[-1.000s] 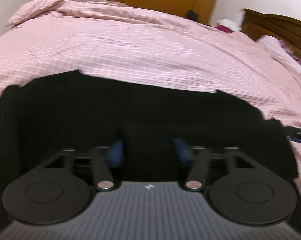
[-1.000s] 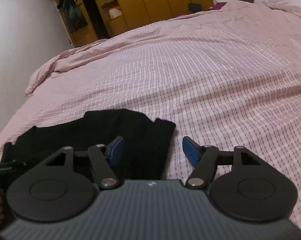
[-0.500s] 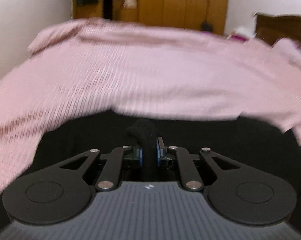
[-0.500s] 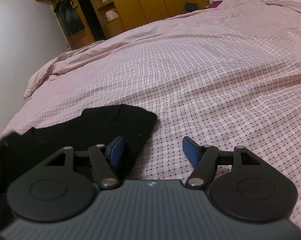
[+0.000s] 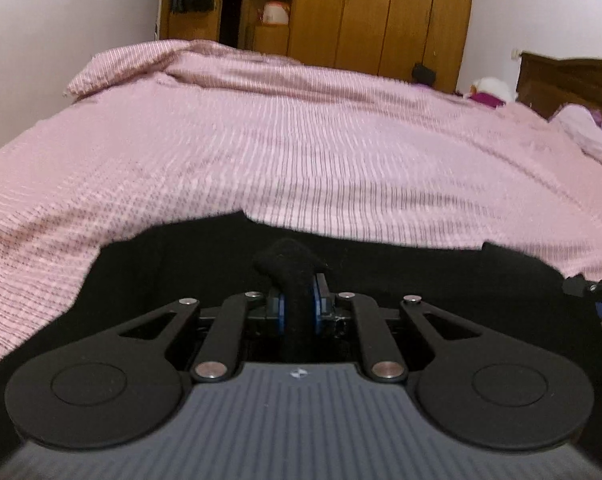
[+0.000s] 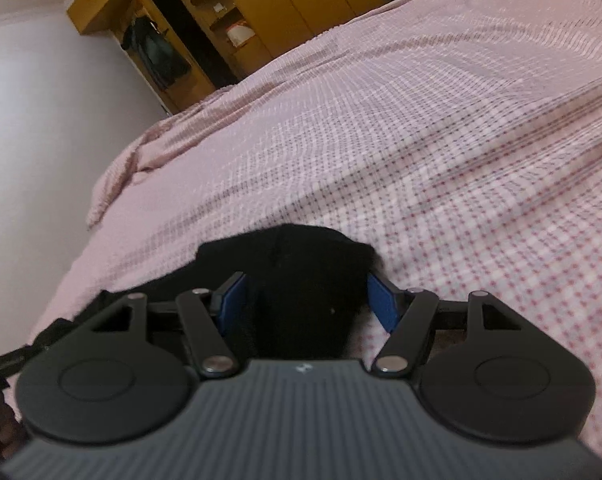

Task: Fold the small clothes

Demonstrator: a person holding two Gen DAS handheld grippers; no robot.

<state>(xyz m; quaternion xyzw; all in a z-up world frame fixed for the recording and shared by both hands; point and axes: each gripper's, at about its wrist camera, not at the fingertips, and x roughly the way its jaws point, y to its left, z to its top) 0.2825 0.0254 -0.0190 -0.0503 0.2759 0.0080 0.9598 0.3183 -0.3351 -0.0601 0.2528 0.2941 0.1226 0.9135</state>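
— Jaws? The left gripper (image 5: 298,309) is clamped on a pinch of the black garment (image 5: 173,264); the right gripper (image 6: 307,300) stands apart around its corner.

— Surroundings? Pink checked bedspread (image 5: 301,140) beneath (wardrobe (image 5: 381,12) and headboard (image 5: 573,80) beyond)

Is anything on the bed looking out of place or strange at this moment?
Nothing stands out. The black garment lies on the pink cover, a fold pinched in the left gripper; the right gripper is open around another edge of it.
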